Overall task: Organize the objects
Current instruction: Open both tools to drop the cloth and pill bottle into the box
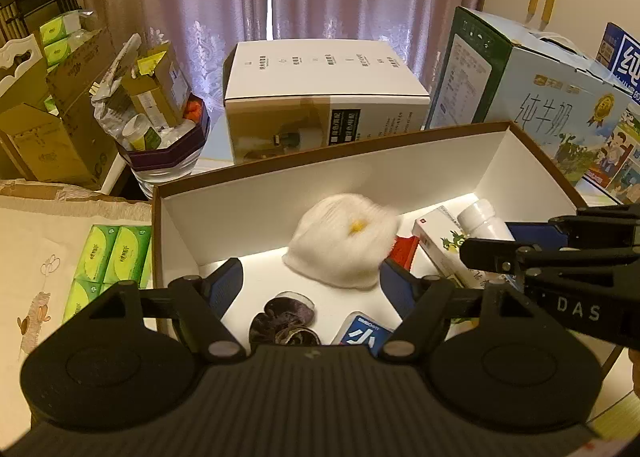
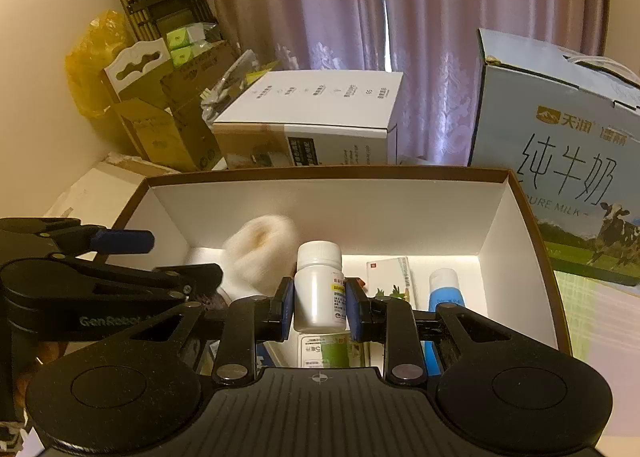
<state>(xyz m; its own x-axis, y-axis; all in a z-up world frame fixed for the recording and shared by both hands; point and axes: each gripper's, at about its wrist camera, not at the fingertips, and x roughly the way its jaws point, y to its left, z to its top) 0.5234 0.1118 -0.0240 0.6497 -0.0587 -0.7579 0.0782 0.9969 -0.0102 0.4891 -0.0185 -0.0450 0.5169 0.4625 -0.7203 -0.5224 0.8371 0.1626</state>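
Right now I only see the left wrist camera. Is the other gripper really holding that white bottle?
Observer: Yes. The right gripper is shut on the white bottle, which stands upright between its pads.
Child: Is anything hiding past it?
Observer: A blue-and-white tube sits near the right wall of the box.
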